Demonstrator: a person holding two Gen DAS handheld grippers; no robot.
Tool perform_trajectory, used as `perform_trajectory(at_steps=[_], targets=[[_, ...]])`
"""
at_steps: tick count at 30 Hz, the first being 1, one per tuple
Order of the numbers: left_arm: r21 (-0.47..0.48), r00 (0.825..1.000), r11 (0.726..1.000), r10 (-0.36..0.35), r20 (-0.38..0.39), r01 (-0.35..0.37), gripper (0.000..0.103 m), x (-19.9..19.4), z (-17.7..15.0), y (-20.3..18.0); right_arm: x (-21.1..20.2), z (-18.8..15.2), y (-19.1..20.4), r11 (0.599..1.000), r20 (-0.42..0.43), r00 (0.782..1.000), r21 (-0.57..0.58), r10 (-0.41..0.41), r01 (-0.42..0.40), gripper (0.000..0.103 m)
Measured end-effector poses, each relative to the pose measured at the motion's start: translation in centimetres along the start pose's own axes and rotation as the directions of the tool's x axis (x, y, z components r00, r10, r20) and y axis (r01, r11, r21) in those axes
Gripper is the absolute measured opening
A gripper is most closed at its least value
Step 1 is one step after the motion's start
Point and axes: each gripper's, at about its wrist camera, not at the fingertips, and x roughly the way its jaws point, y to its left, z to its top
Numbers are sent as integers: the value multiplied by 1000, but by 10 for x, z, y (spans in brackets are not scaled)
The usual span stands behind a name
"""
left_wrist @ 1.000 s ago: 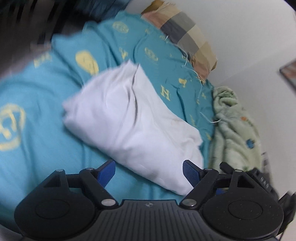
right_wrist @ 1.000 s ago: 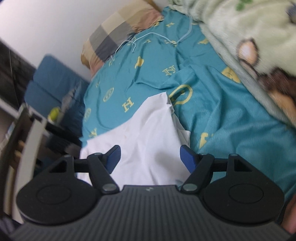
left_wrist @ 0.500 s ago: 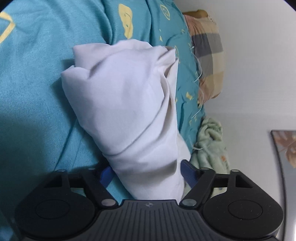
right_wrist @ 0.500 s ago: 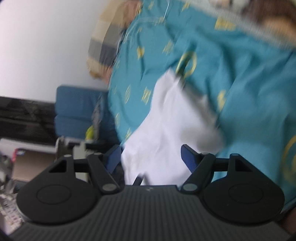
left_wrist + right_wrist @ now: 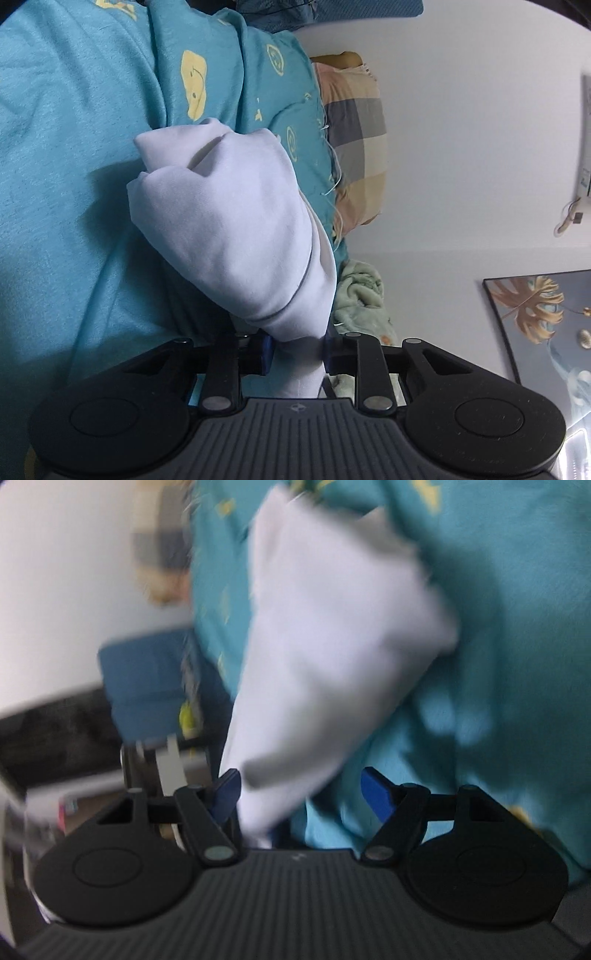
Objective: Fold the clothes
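In the left wrist view, the left gripper (image 5: 297,349) had its blue pads drawn close together, pinching the near end of the white garment (image 5: 236,229). The cloth ran down between the pads and out of sight behind the gripper body, so its bottom edge was hidden. Beyond the pinch the garment bunched into a rounded bundle with several layers folded at its far end, lying over the teal bedsheet (image 5: 74,155) printed with yellow motifs. Farther off and to the right lay a plaid pillow (image 5: 356,140) against the wall, and a pale green blanket (image 5: 360,291) peeked out from behind the garment, mostly covered by it. A framed picture (image 5: 539,325) was cut off at the right edge.

The right wrist view was heavily blurred. The right gripper (image 5: 301,794) had its fingers spread wide. The white garment (image 5: 332,635) passed down between them, close to the left finger; contact could not be made out. Its lowest part disappeared behind the gripper body. The teal bedsheet (image 5: 498,627) lay behind it, and a blue chair (image 5: 144,686) stood indistinct at the far left.
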Motion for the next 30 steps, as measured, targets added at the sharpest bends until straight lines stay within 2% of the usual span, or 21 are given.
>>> perform_trajectory(at_steps=[2, 4, 5, 6, 7, 8, 10, 12, 14, 15, 18, 21, 23, 26, 27, 30], targets=[[-24, 1000, 1000, -2, -1, 2, 26, 0, -1, 3, -5, 6, 1, 1000, 70, 998, -7, 2, -2, 69], [-49, 1000, 999, -2, -4, 2, 26, 1, -2, 7, -8, 9, 3, 999, 103, 995, -36, 5, -2, 51], [-61, 1000, 998, -2, -4, 2, 27, 2, -2, 9, -9, 9, 5, 999, 107, 994, -48, 12, -7, 46], [-79, 1000, 997, -2, -10, 2, 28, 3, -3, 12, -9, 9, 6, 998, 114, 993, -63, 19, -12, 33], [-103, 1000, 995, -2, -18, 0, 33, 4, -5, 15, -9, 9, 8, 997, 124, 992, -80, 25, -16, 25], [-125, 1000, 992, -2, -26, -1, 40, 6, -6, 18, -11, 10, 10, 995, 134, 990, -94, 35, -22, 23], [-143, 999, 990, -2, -36, -3, 47, 8, -9, 20, -13, 9, 15, 991, 142, 988, -120, 68, -51, 20], [-142, 999, 990, -2, -38, -4, 58, 11, -12, 20, -14, 8, 20, 985, 140, 985, -152, 98, -76, 18], [-157, 999, 988, 8, -49, -15, 73, 15, -15, 22, -15, 6, 24, 980, 136, 984, -177, 118, -93, 17], [-168, 998, 985, 17, -58, -26, 75, 18, -16, 25, -16, 6, 26, 977, 137, 983, -190, 126, -99, 17], [-204, 998, 979, 4, -62, -17, 75, 22, -17, 31, -19, 5, 33, 967, 137, 979, -228, 149, -115, 16], [-217, 1000, 976, -16, -26, 10, 74, 19, -17, 31, -22, 7, 38, 959, 142, 976, -253, 167, -128, 16], [-249, 999, 968, -29, 13, 31, 65, 15, -16, 33, -26, 8, 38, 956, 157, 970, -259, 185, -140, 16], [-293, 997, 954, -61, 36, 69, 59, 14, -15, 38, -32, 9, 41, 946, 172, 962, -282, 210, -156, 16], [-295, 997, 953, -67, 37, 75, 59, 14, -14, 38, -33, 8, 43, 943, 172, 961, -292, 215, -159, 16], [-265, 996, 961, -71, 53, 83, 49, 12, -13, 35, -33, 6, 47, 934, 171, 961, -324, 216, -153, 16]])
